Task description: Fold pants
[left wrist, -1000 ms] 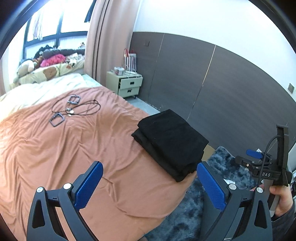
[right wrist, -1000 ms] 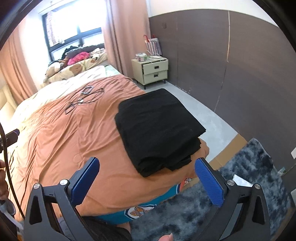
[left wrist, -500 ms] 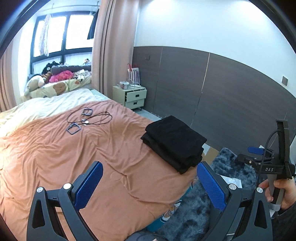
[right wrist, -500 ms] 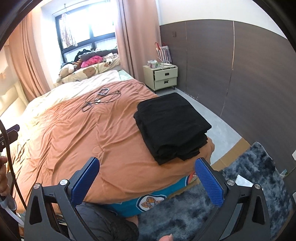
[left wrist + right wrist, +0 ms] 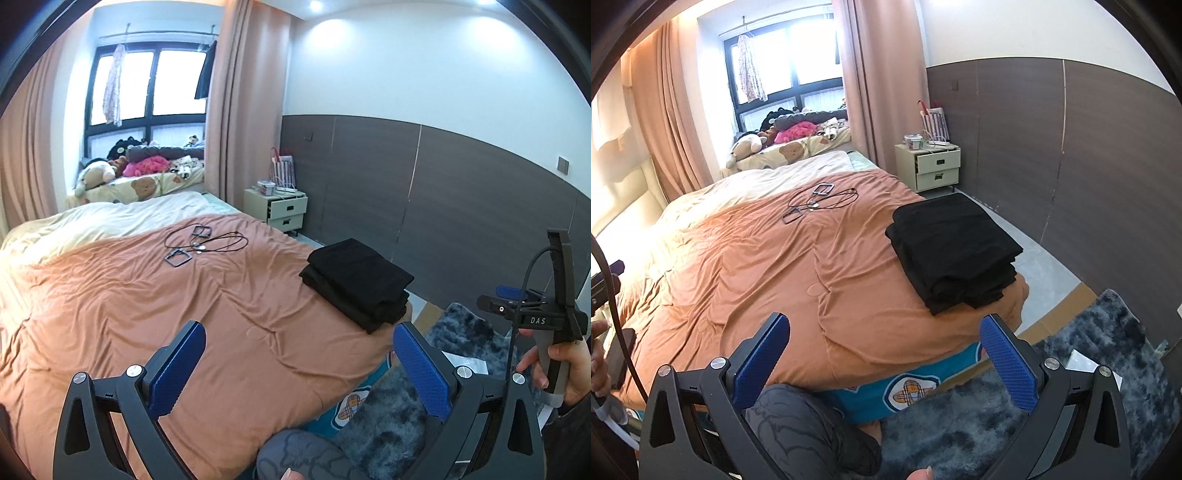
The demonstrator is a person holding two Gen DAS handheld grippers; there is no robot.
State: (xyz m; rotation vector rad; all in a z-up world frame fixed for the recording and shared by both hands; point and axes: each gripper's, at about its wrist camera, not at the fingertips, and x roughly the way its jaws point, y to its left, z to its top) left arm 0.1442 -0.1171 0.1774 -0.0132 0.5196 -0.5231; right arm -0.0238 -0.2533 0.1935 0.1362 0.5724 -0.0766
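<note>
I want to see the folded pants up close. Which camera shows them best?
The right wrist view: the black pants look bigger and nearer, with stacked folds visible. In the left wrist view the pants are smaller and farther off.

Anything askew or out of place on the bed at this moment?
The folded black pants sit stacked at the bed's corner; the lower layers stick out unevenly, though nothing hangs over the edge. Black cords with square frames lie loose on the orange bedspread. Both the left gripper and the right gripper are open and empty.
</note>
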